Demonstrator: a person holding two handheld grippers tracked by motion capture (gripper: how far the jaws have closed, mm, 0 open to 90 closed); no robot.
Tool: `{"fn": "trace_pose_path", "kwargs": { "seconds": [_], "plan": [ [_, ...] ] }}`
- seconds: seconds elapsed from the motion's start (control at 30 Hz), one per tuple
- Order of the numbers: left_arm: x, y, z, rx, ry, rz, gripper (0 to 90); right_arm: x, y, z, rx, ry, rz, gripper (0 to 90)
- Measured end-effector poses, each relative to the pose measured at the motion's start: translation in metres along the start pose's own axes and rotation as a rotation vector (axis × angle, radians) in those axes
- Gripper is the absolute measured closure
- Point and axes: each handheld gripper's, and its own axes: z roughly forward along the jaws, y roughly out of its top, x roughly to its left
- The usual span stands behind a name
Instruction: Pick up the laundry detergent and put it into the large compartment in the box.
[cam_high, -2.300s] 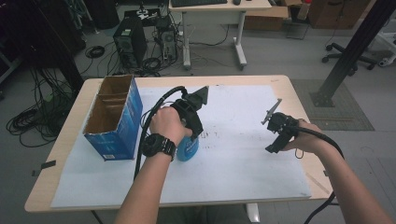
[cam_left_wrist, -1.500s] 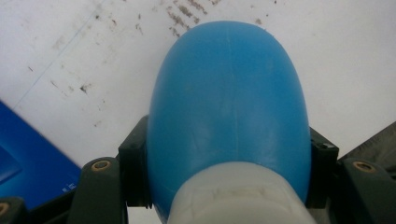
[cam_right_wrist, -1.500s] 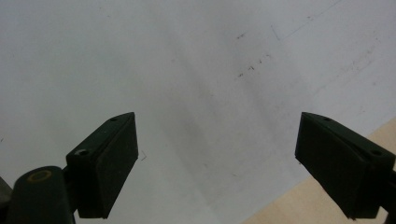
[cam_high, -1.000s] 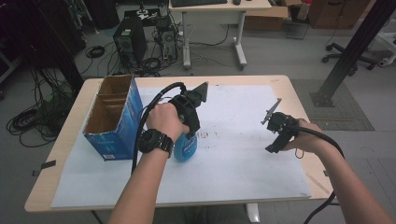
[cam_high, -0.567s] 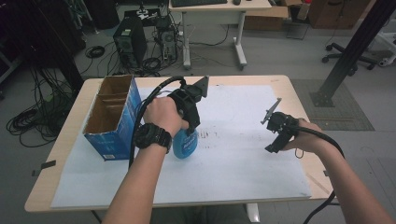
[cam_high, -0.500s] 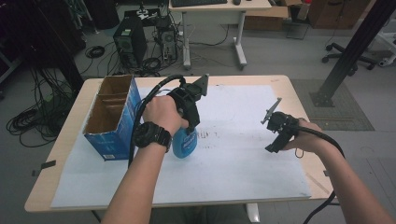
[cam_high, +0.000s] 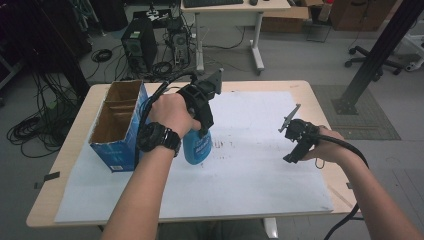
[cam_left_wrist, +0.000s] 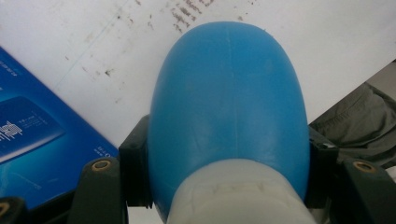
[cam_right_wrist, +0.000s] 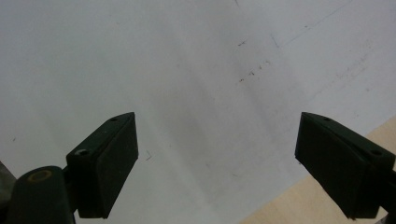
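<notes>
A blue bottle (cam_high: 197, 148) with a whitish neck hangs upright above the white paper, near the table's middle. My left gripper (cam_high: 201, 127) is shut on its upper part; in the left gripper view the blue bottle (cam_left_wrist: 228, 109) sits squeezed between both black jaws. Its bottom looks lifted off the sheet. My right gripper (cam_high: 296, 152) hovers over the right side of the paper, held low, and in the right gripper view the right gripper (cam_right_wrist: 215, 163) stands open with nothing between its pads.
An open blue cardboard box (cam_high: 117, 127) stands at the table's left, close beside the bottle. White paper (cam_high: 250, 170) covers most of the wooden table (cam_high: 320, 102). Desks, computers and cables lie beyond the far edge.
My left gripper has raised the blue bottle from lying low on the paper to upright and higher, shifting slightly toward the far side. The right gripper has stayed put.
</notes>
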Motion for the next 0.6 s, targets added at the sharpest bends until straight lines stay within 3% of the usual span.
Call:
{"fn": "trace_pose_path", "kwargs": {
  "seconds": [0.6],
  "plan": [
    [-0.001,-0.003,-0.034,-0.009,0.001,-0.005,37.4,0.0,-0.004,-0.013,-0.022,-0.002,0.001,13.5]
  ]
}}
